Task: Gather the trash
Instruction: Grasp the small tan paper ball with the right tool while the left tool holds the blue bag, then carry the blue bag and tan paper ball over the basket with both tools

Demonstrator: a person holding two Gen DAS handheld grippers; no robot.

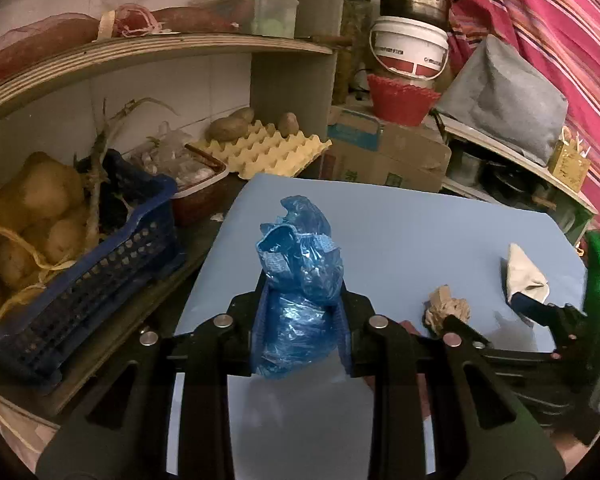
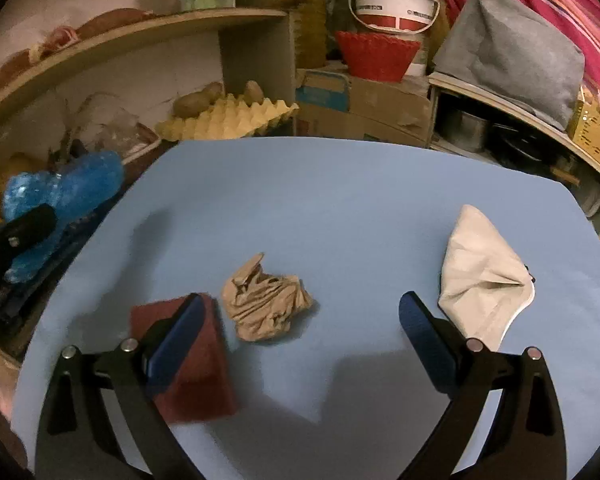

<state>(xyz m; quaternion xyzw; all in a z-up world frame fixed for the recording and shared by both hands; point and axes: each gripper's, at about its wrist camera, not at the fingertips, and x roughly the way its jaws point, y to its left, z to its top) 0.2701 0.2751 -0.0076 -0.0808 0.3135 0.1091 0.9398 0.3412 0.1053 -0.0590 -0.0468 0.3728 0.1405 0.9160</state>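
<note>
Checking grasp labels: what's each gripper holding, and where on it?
Left gripper pinches the crumpled blue plastic bag around its middle. Right gripper is open, holding nothing.

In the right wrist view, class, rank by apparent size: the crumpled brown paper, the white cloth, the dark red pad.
1. Dark red pad, though partly hidden and nearest the camera, so unsure.
2. White cloth, close to it.
3. Crumpled brown paper, smallest.

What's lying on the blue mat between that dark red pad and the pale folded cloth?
A crumpled brown paper ball, close beside the dark red pad. From there to the pale cloth the blue mat is bare. The right wrist view shows this.
</note>
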